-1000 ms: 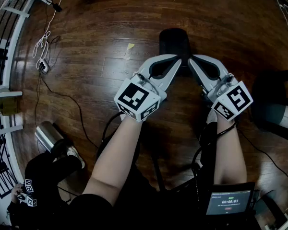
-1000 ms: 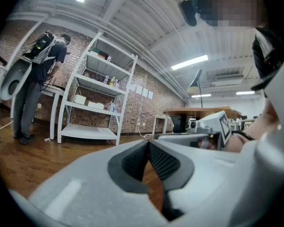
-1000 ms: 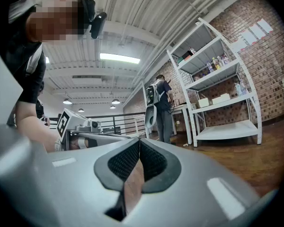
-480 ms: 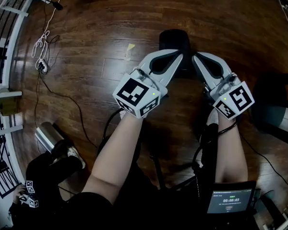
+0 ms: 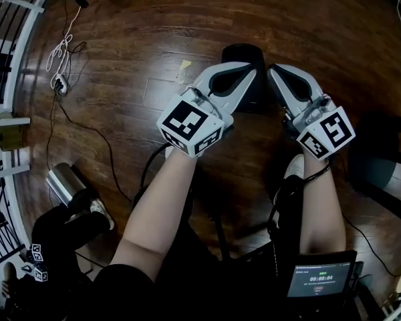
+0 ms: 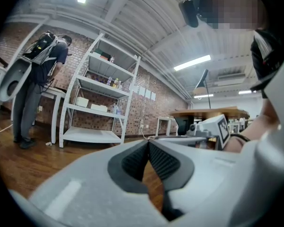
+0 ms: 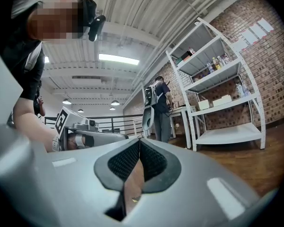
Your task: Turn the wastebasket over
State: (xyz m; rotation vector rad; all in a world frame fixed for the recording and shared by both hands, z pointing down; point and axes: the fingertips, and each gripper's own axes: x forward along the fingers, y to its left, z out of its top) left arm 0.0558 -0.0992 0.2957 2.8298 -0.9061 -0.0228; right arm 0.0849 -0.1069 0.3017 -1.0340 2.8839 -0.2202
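Left gripper [image 5: 247,72], right gripper [image 5: 275,72]: fingers pressed together, empty. Black plastic wastebasket [image 5: 242,53] sat at 12 o'clock; we judged: spread fingers, clamp opposite sides.

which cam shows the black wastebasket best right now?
Head view: the black wastebasket sits on the wooden floor, its near side hidden behind the left gripper and right gripper. Neither gripper view shows it; both look level past shut jaws at white shelving.
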